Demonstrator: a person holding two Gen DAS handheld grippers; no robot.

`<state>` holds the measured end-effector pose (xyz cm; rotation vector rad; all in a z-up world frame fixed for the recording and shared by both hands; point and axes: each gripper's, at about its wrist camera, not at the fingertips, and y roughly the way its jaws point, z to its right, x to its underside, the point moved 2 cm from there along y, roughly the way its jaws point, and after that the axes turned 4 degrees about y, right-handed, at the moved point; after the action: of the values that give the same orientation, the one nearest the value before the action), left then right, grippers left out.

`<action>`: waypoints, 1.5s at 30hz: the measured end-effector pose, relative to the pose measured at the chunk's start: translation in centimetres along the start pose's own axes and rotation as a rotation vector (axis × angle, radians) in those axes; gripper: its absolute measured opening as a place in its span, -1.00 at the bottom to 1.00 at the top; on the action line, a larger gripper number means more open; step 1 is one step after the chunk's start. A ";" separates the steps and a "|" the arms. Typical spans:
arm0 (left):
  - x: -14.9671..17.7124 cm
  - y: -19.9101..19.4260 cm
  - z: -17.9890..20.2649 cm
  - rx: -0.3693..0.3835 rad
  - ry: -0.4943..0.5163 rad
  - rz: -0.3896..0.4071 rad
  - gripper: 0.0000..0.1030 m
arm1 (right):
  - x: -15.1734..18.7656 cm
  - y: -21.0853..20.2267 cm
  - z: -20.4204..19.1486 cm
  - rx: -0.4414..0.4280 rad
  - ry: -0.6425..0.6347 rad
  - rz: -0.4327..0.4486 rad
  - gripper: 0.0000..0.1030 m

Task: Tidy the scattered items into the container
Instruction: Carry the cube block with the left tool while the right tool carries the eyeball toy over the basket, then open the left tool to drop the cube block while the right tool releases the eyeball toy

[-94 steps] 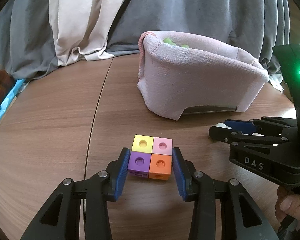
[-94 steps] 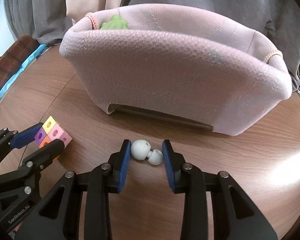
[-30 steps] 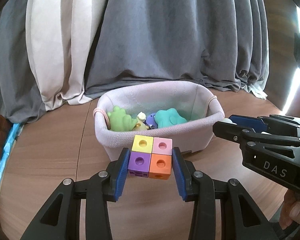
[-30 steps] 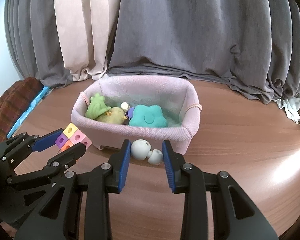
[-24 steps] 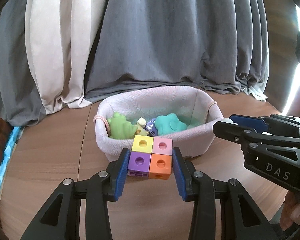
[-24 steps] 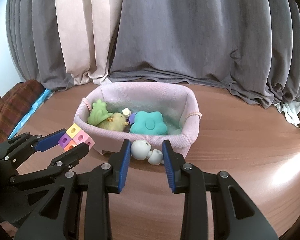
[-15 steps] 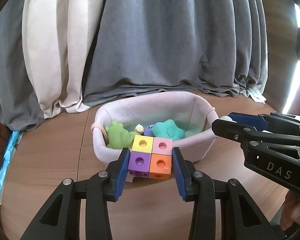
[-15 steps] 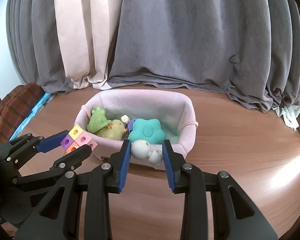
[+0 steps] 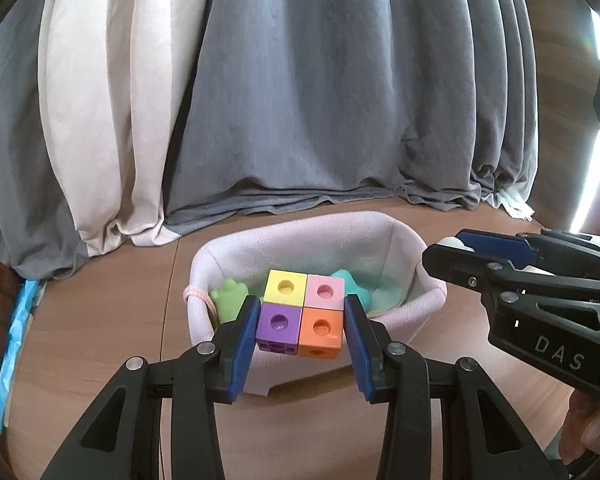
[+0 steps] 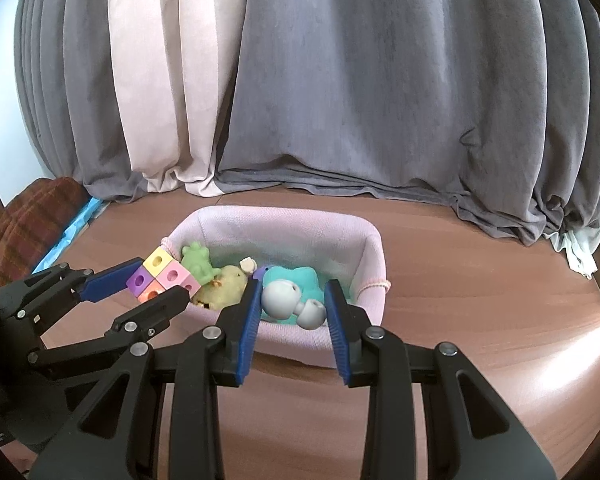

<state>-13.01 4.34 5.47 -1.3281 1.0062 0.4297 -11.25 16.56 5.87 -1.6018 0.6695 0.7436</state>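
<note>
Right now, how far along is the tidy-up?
Done: green frog, yellow chick and teal star lie in the pink basket. In hand: left gripper clamps the block cluster; right gripper clamps the white toy. Left: release both into the basket.

Four joined cubes (image 9: 302, 312), yellow, pink, purple and orange, each with a round hole on top, clamped level between blue pads above the near rim of a soft pink basket (image 10: 374, 256). A pale grey two-ball toy (image 10: 292, 304), tilted, likewise pinched over that rim. Inside: green frog (image 10: 196, 260), yellowish plush, perhaps a chick (image 10: 226, 286), and teal star (image 10: 300, 276).
</note>
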 end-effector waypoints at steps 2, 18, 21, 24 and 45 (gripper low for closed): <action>-0.4 0.3 -0.1 -0.001 0.001 0.001 -0.25 | -0.4 0.2 0.1 0.000 -0.003 0.004 -0.43; -3.1 3.0 -2.2 -0.017 -0.011 -0.005 -0.25 | -3.3 3.2 0.1 0.005 -0.014 -0.003 -0.43; -3.3 3.7 -2.6 -0.014 -0.018 -0.011 -0.25 | -3.5 4.1 0.0 0.004 -0.013 -0.013 -0.43; -3.4 4.2 -2.9 -0.013 -0.022 -0.013 -0.25 | -3.7 4.9 0.0 0.012 -0.019 -0.021 -0.43; -2.9 6.7 -3.3 0.012 -0.033 -0.064 -0.25 | -3.0 8.4 0.0 0.023 -0.023 -0.085 -0.43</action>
<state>-20.93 3.67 4.07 -1.3339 0.9351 0.3957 -19.61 15.35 2.95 -1.5884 0.5874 0.6885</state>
